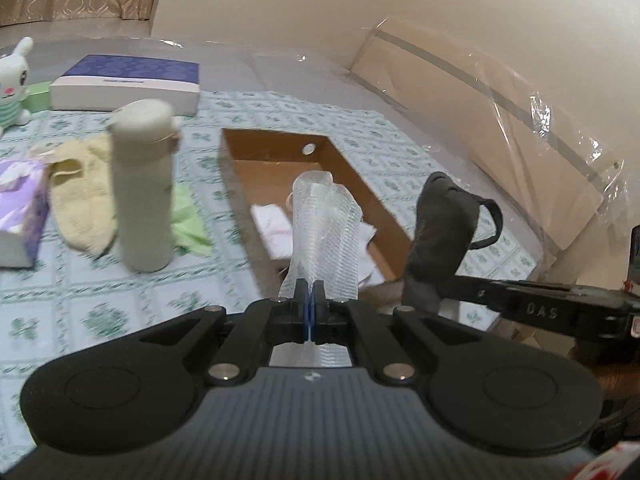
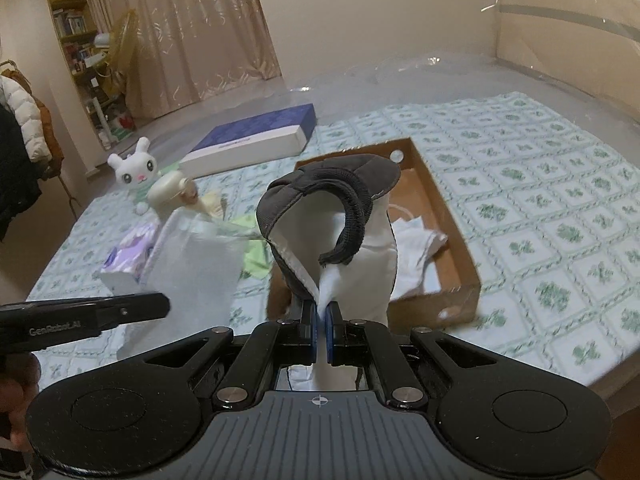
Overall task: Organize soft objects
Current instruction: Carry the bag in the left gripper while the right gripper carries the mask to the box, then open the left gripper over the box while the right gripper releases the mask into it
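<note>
Both claws are clamped tight on soft items above a bed [image 1: 120,292] spread with a green-patterned cover: the left claw [image 1: 309,294] pinches a strip of white mesh fabric [image 1: 324,232], and the right claw [image 2: 322,316] pinches a dark grey face mask [image 2: 320,208] with a white lining and a looped ear strap. Just beyond both lies an open cardboard box [image 1: 244,168], holding crumpled white cloth [image 2: 416,248]. Farther back sits a flat blue-and-white box [image 2: 256,140]. Left of the cardboard box stands a cream bottle [image 1: 142,188], upright, with a pale yellow sock [image 1: 80,200] and a green cloth [image 1: 188,220] beside its base. A purple tissue pack [image 2: 128,256] and a white bunny plush [image 2: 134,168] sit at the far left.
</note>
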`<control>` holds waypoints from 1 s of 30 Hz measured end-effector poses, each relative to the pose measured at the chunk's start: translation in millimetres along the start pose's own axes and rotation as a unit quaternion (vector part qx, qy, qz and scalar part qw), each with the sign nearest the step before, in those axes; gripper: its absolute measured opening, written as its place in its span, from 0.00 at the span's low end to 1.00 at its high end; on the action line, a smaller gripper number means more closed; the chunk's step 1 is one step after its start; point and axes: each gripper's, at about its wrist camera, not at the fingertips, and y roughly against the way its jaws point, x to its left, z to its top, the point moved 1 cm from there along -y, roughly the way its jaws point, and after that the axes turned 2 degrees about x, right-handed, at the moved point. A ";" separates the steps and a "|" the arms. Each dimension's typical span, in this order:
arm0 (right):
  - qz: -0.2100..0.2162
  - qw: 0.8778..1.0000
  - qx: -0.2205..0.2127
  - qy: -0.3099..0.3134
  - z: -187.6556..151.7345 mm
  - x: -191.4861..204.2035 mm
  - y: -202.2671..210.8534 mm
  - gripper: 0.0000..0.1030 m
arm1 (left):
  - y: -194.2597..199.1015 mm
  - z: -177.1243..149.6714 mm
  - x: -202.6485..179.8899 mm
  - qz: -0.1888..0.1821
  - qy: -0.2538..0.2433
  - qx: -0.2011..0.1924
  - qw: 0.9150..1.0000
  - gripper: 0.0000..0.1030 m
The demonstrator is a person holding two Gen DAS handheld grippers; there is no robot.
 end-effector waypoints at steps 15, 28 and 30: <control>-0.037 0.997 0.023 0.058 78.5 -40.8 -63.8 0.04 | -76.6 62.8 -25.8 0.033 0.011 -0.022 0.999 0.00; -0.025 0.997 0.038 0.068 130.3 -68.3 -133.4 0.04 | -143.1 98.2 -23.5 0.051 0.008 -0.025 0.998 0.20; -0.021 0.997 0.040 0.062 134.2 -73.2 -141.6 0.04 | -144.5 94.8 -22.0 0.058 -0.001 -0.032 0.998 0.25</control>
